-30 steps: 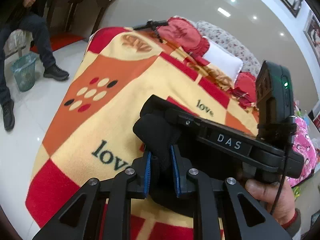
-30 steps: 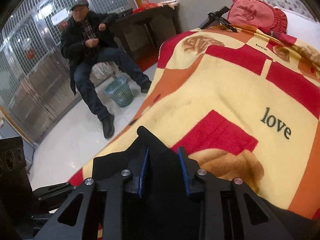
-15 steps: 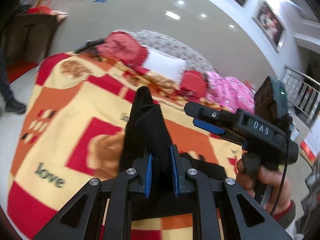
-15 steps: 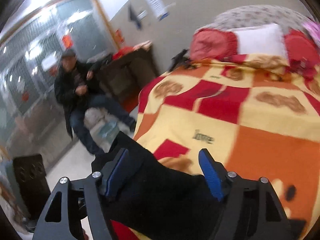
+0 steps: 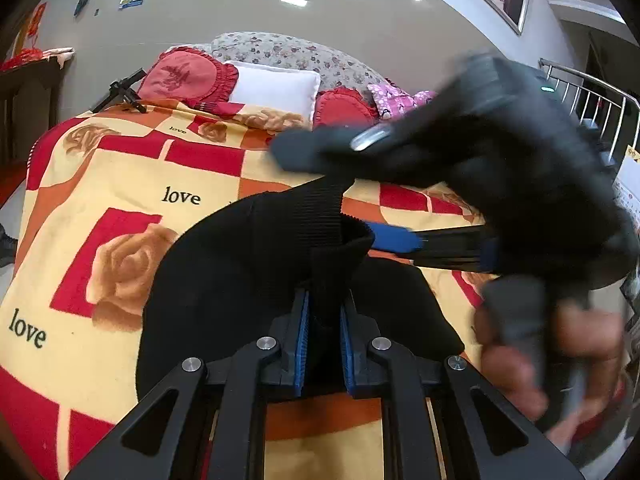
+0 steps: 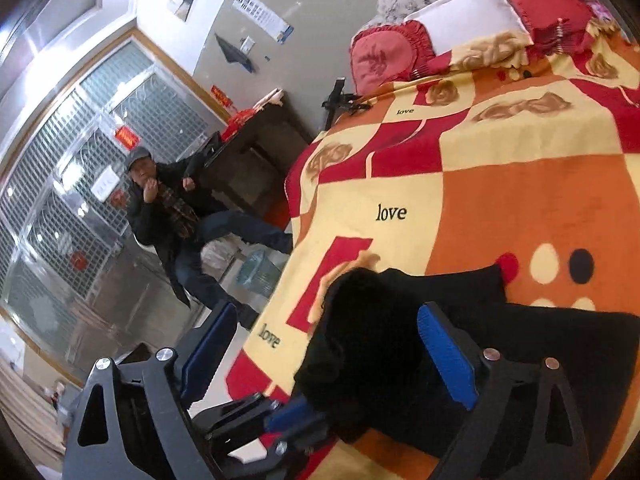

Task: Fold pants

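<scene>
Presently we see the left gripper (image 5: 323, 330) closed tight on a ribbed band of the black pants (image 5: 248, 280), which lie bunched on the blanket (image 5: 132, 168) near the bed's near edge; we judge the pinch anchors the cloth so a fold can be carried over. Our right gripper (image 6: 332, 356) stands wide open with nothing between its blue pads (image 6: 446, 356), hovering just over the pants (image 6: 420, 320), presumably freed to take a new hold. Pillows (image 5: 276, 88) sit at the bed's far edge
</scene>
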